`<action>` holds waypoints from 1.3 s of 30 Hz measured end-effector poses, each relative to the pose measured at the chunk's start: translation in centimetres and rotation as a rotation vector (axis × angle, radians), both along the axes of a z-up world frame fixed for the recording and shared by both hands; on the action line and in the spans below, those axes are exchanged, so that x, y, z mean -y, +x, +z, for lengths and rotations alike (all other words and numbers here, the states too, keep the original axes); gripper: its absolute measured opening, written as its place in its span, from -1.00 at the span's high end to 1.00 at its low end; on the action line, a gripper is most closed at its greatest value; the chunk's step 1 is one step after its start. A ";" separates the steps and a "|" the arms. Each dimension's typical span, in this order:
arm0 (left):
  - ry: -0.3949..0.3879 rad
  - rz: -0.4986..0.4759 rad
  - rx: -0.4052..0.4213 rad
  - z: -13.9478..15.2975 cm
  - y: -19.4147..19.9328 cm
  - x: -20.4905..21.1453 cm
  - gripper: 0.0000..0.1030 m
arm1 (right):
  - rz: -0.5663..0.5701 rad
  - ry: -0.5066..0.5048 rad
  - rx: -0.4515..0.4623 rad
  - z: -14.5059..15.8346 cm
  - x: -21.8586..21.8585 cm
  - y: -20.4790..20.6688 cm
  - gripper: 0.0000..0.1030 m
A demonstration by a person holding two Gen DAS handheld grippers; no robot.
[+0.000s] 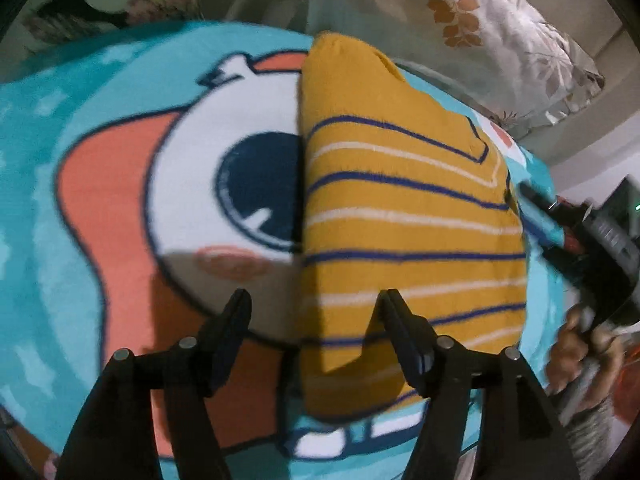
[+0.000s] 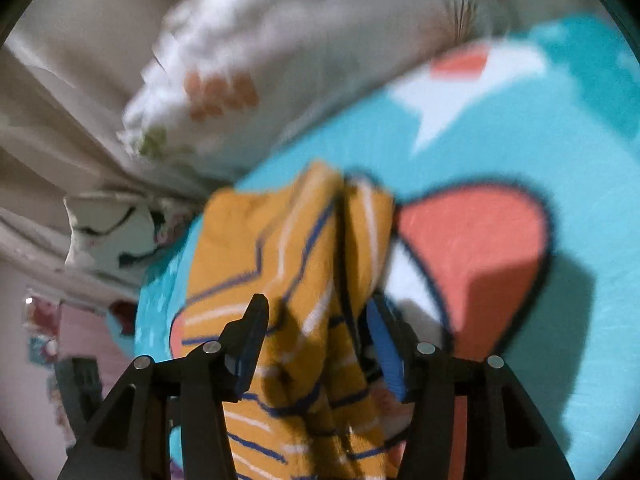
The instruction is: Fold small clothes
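Note:
A small mustard-yellow top (image 1: pixel 400 216) with navy and white stripes lies folded lengthwise on a turquoise cartoon blanket (image 1: pixel 60 140). My left gripper (image 1: pixel 314 300) is open above the top's near left edge, holding nothing. My right gripper (image 2: pixel 316 308) is open, with bunched folds of the same top (image 2: pixel 312 264) standing between its fingers; the view is blurred. The right gripper also shows in the left wrist view (image 1: pixel 576 224) at the top's right side, held by a hand (image 1: pixel 580 344).
A white leaf-print pillow (image 1: pixel 500 32) lies beyond the blanket's far edge; it also shows in the right wrist view (image 2: pixel 240 60). More bedding with a dark print (image 1: pixel 80 4) lies at the far left.

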State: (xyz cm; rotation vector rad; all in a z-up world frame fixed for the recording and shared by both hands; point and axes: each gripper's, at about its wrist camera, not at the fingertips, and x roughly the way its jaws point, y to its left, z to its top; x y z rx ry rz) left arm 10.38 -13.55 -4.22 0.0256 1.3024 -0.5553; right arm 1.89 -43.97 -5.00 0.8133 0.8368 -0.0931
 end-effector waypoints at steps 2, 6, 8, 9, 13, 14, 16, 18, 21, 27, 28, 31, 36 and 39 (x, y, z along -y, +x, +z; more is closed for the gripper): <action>0.017 0.008 0.047 0.8 -0.6 -1.0 -0.35 | -0.009 -0.066 0.047 2.5 -0.5 -0.2 -0.11; 0.032 0.033 0.145 2.4 -1.6 -1.8 -0.42 | 0.123 -0.103 0.119 5.5 -3.2 1.4 -0.11; 0.030 0.053 0.194 3.2 -1.9 -2.3 -0.45 | 0.182 -0.077 0.111 5.0 -4.6 2.6 -0.11; 0.028 0.064 0.225 3.8 -2.1 -2.7 -0.46 | 0.203 -0.055 0.090 4.1 -5.2 3.4 -0.11; 0.061 0.120 0.360 6.0 -2.7 -4.2 -0.46 | 0.180 -0.116 -0.068 0.5 -5.9 5.3 -0.09; 0.074 0.142 0.407 6.7 -2.9 -4.8 -0.47 | 0.174 -0.134 -0.083 0.1 -5.9 5.4 -0.09; 0.091 0.196 0.503 8.2 -3.6 -6.0 -0.65 | 0.168 -0.178 -0.092 0.2 -6.3 5.4 -0.09; 0.080 0.262 0.605 9.9 -4.1 -7.5 -0.83 | 0.178 -0.235 -0.121 0.3 -7.5 6.1 -0.15; 0.015 0.354 0.712 12.1 -4.9 -9.6 -0.94 | 0.206 -0.323 -0.148 0.3 -9.0 6.6 -0.41; -0.047 0.354 0.692 13.6 -4.5 -12.2 -0.98 | 0.203 -0.493 -0.192 -0.1 -12.1 7.3 -0.75; -0.033 0.354 0.696 13.5 -4.6 -12.4 -0.98 | 0.202 -0.510 -0.194 -0.2 -12.4 7.4 -0.78; 0.009 0.321 0.670 13.0 -4.6 -12.9 -0.98 | 0.192 -0.563 -0.187 -0.8 -13.5 7.9 -0.92; 0.032 0.318 0.639 12.5 -4.7 -14.2 -0.98 | 0.129 -0.590 -0.132 -1.4 -14.3 7.7 -0.99; 0.034 0.318 0.620 12.3 -4.6 -14.9 -0.98 | 0.129 -0.595 -0.148 -1.3 -14.4 8.0 -0.99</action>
